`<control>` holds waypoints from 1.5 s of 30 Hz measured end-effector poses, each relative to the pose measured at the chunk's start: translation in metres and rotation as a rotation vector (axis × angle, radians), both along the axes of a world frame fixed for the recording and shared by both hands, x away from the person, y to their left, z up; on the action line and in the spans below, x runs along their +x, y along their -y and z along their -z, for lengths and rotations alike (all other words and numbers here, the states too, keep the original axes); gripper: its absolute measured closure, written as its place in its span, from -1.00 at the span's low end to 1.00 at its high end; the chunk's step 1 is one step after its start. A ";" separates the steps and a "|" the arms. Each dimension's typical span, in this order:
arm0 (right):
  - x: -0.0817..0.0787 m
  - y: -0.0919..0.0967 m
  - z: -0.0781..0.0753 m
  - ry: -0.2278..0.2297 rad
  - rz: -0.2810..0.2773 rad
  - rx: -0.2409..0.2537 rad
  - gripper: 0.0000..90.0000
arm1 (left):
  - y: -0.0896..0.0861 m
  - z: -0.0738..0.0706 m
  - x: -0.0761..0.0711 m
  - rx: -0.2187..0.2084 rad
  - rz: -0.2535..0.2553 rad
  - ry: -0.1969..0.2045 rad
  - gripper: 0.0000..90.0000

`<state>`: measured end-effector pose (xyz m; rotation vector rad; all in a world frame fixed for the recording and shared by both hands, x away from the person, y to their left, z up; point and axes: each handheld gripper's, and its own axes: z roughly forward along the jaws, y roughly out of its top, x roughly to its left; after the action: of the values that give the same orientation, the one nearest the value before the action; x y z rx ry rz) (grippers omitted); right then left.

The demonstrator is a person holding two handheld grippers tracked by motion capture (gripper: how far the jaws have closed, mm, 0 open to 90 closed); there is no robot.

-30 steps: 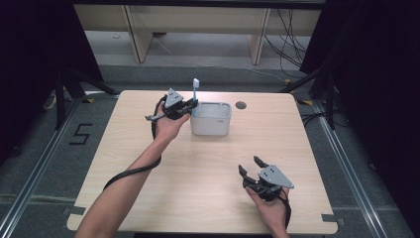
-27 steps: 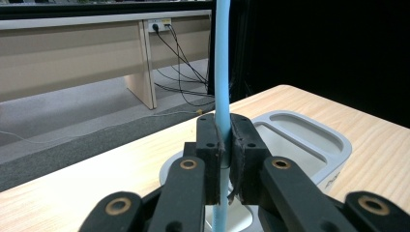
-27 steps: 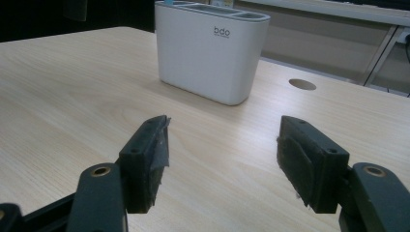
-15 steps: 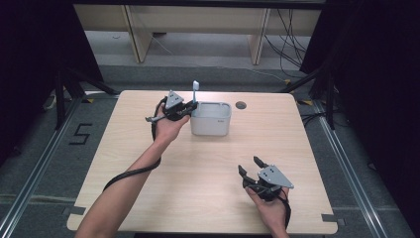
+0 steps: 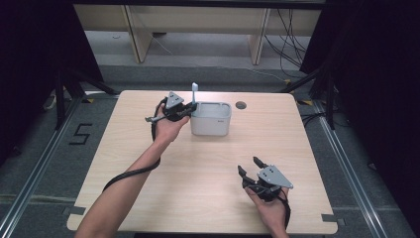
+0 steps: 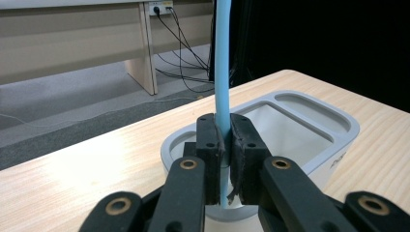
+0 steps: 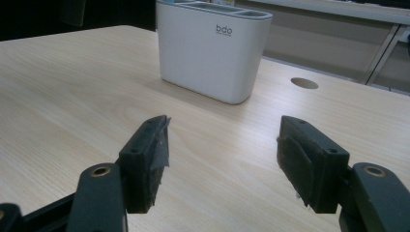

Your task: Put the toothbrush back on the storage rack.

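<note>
At the table's far centre, about 12 o'clock, the white holder (image 5: 212, 119) stands upright with a light blue stick (image 6: 223, 63) rising over its left-end compartment. My left claw (image 6: 223, 140) is clamped tight on that stick, just above the rim. My right claw (image 5: 250, 166) sits near the 5 o'clock edge of the table (image 5: 198, 183), jaws spread wide, holding nothing, well apart from the holder.

Holder (image 5: 211, 119) on table (image 5: 124, 158), far centre. Round hole (image 5: 241, 105) in tabletop just right of and behind holder. Left gripper (image 5: 190, 106) at holder's left edge; stick (image 5: 194, 92) upright between its jaws, above holder's left end. Right gripper (image 5: 249, 165) near right, well apart from holder.
</note>
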<state>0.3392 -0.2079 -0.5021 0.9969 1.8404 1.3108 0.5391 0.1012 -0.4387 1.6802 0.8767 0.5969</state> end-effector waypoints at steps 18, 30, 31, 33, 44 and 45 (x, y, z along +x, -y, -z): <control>0.000 -0.001 0.000 -0.002 0.004 -0.001 -0.18 | -0.001 0.002 0.001 0.010 -0.003 -0.035 0.84; -0.002 -0.002 0.001 -0.026 0.003 0.015 -0.19 | 0.000 0.005 0.001 0.017 -0.004 -0.049 0.84; -0.002 -0.002 0.001 -0.024 0.006 0.011 -0.19 | 0.000 0.005 0.001 0.017 -0.004 -0.049 0.84; -0.002 -0.002 0.001 -0.022 0.009 0.014 -0.19 | 0.000 0.006 0.001 0.021 -0.002 -0.054 0.84; -0.001 -0.001 0.001 -0.015 -0.005 0.010 -0.19 | -0.002 0.007 -0.001 0.007 -0.006 -0.066 0.80; 0.000 -0.001 0.000 -0.005 -0.005 0.001 -0.19 | -0.002 0.007 -0.001 0.007 -0.006 -0.066 0.79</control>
<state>0.3390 -0.2069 -0.5025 0.9975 1.8478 1.3131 0.5385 0.1028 -0.4455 1.7126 0.9282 0.5515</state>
